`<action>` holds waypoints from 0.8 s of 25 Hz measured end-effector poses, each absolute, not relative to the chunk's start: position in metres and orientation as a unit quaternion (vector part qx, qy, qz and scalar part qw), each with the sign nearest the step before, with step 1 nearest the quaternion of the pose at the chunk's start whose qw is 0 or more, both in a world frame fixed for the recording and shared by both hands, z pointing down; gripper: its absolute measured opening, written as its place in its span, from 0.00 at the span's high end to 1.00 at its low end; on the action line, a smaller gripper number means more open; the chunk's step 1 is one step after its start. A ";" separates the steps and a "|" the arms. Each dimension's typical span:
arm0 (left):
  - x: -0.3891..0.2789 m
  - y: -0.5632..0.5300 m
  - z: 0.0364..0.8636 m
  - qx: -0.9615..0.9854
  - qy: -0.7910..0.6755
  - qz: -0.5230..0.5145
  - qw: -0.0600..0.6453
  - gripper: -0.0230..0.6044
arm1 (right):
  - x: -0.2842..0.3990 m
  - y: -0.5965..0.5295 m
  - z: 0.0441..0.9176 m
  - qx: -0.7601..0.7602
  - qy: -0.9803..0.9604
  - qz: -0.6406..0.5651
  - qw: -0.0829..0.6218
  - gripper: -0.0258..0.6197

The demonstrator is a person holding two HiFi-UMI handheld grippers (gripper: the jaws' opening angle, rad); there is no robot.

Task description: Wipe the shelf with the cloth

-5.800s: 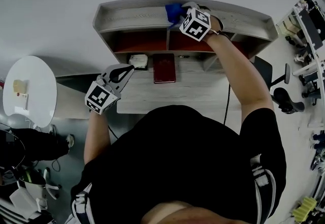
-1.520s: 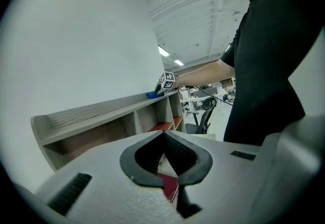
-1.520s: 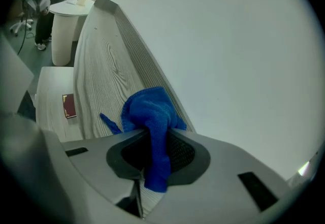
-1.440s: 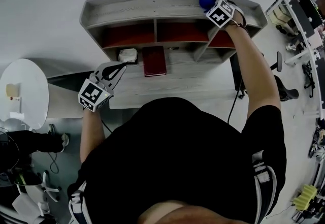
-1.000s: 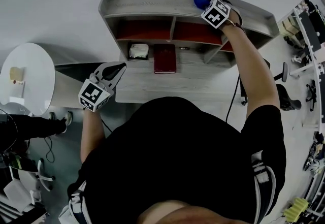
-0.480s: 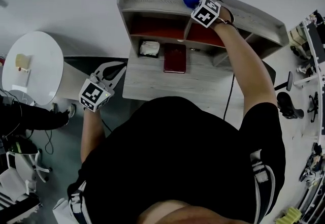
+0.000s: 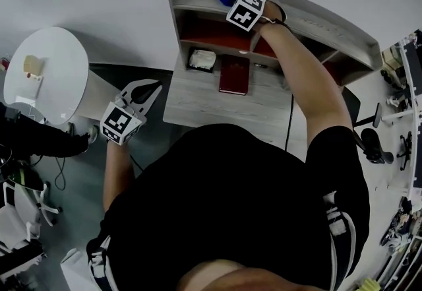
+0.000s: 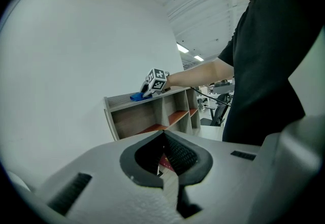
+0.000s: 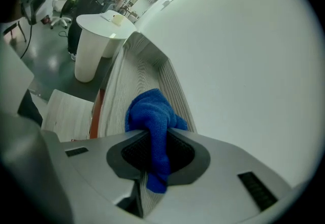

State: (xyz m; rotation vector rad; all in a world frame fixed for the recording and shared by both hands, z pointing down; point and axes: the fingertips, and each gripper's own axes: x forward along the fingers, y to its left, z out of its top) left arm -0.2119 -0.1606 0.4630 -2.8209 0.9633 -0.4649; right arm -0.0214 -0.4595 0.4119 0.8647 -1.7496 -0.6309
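Right gripper [image 9: 155, 152] pinches blue cloth [image 9: 151, 114], bunched end pointing along shelf [image 9: 133, 82]

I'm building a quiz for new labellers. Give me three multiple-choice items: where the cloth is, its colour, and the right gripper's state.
1. Where is the cloth? A. top shelf B. desk C. round table
2. Its colour? A. red B. blue C. green
3. The right gripper is: A. open, empty B. shut on the cloth C. out of view

Answers: A, it lies on the top board of the shelf unit; B, it is plainly blue in both views; B, the jaws pinch a fold of it.
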 end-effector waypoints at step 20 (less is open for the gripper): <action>-0.272 -0.136 0.472 -0.907 0.388 -0.159 0.037 0.94 | -0.153 -0.470 0.412 0.291 -0.754 -0.299 0.508 0.84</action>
